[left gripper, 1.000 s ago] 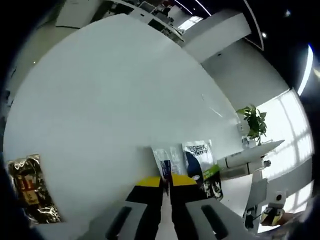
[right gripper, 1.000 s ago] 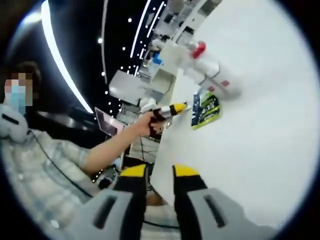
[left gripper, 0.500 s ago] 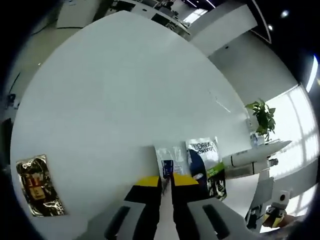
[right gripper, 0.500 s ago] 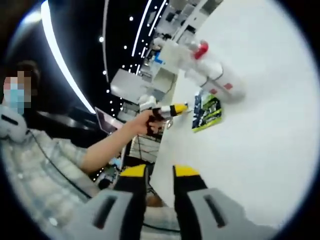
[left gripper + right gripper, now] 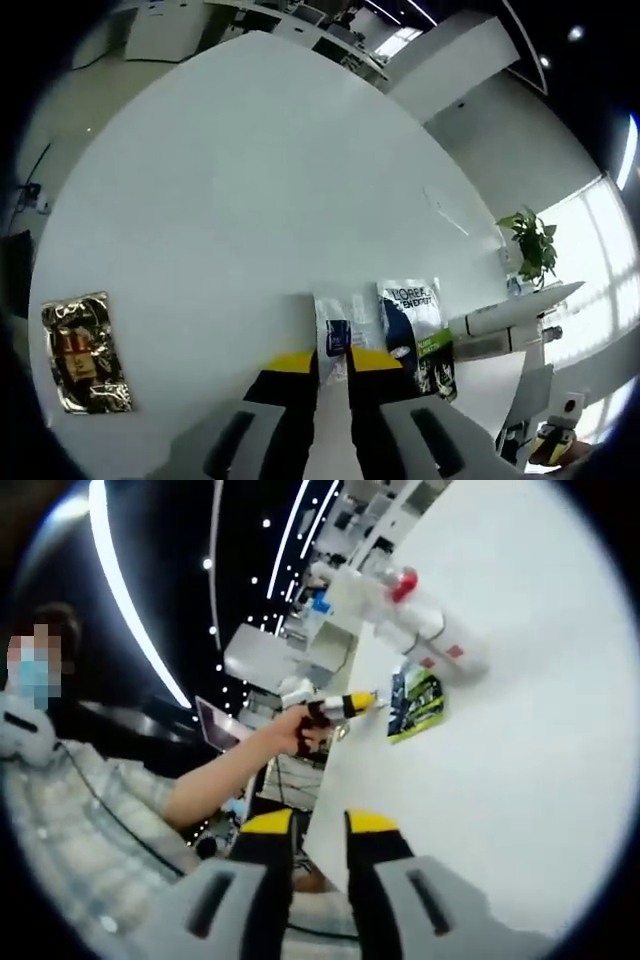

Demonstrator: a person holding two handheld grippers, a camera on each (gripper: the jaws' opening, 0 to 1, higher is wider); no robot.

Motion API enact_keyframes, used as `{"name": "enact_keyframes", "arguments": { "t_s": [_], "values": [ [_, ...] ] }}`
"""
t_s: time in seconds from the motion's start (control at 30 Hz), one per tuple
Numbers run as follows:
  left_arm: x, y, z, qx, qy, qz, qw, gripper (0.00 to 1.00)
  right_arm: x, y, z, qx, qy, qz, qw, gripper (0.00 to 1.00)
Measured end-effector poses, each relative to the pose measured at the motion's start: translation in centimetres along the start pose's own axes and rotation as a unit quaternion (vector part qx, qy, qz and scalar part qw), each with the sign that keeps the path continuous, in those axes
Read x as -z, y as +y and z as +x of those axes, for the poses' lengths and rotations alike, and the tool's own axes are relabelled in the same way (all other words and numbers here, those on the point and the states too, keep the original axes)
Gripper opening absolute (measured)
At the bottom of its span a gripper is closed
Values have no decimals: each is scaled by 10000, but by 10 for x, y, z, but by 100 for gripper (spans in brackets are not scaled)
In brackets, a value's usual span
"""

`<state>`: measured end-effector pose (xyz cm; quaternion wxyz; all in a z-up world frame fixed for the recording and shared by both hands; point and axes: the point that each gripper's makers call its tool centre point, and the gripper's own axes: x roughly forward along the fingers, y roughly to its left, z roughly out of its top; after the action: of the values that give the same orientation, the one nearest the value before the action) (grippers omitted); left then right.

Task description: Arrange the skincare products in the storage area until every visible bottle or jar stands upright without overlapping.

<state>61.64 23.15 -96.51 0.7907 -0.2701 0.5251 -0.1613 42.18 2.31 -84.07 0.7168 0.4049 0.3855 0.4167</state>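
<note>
Left hand-held gripper (image 5: 328, 362) nearly closed, empty — sachet (image 5: 410, 318) reads "L'OREAL"; right hand-held gripper (image 5: 308, 826) parted.

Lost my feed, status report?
Left gripper near-shut over sachets, holding nothing. Right gripper slightly open, empty. White bottles lying flat. Nothing blocking.

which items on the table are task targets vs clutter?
Task items:
- white bottle with red cap, lying on its side
- second white bottle, also lying down
- left claw, jaws nearly together by the sachets
- right claw, at the table edge

Lying about:
- clear sachet
- blue-and-white pouch
- green-and-black packet
- gold foil packet
- potted plant
</note>
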Motion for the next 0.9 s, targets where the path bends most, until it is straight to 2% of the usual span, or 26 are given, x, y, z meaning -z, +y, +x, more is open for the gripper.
{"name": "enact_keyframes", "arguments": {
  "t_s": [0.13,0.23,0.3,0.37,0.43,0.5,0.53,0.6,0.63,0.67,0.73,0.77,0.8,0.9],
  "values": [
    [-3,-4,-3,112,-223,-138,9996,22,4,3,-3,4,-43,-2,10000,18],
    [-9,-1,-6,13,-436,-217,9988,29,4,6,-5,-10,-72,-36,10000,18],
    [-9,1,-9,-71,-461,-202,9987,34,4,8,-7,-19,-91,-52,9999,18],
    [-7,3,-12,-175,-433,-127,9988,39,6,8,-8,-10,-94,-76,9999,18],
    [-10,6,-13,-230,-539,299,9978,47,8,8,-10,2,-91,-83,9999,18],
    [-12,9,-19,-309,-704,463,9960,51,11,9,-11,-8,-92,-87,9999,18],
    [-16,12,-23,-377,-855,602,9938,52,12,9,-11,-10,-90,-85,9999,18],
    [-24,26,-38,-770,-1282,690,9863,56,18,7,-11,-17,-54,-29,10000,18],
    [-28,34,-48,-1003,-1532,783,9800,59,20,7,-11,-21,-33,-26,10000,18],
    [-29,42,-54,-1188,-1612,795,9765,61,24,5,-11,11,28,-13,10000,18],
    [-32,70,-72,-1884,-1788,893,9615,67,27,5,-13,90,5,-60,9999,18],
    [-32,88,-81,-2259,-1907,791,9520,70,29,6,-13,76,4,-55,10000,18],
    [-32,98,-86,-2425,-1970,677,9475,73,30,7,-13,61,28,-37,10000,18],
    [-28,126,-90,-2579,-2112,240,9425,75,35,9,-15,85,153,-75,9998,18]
  ]
}}
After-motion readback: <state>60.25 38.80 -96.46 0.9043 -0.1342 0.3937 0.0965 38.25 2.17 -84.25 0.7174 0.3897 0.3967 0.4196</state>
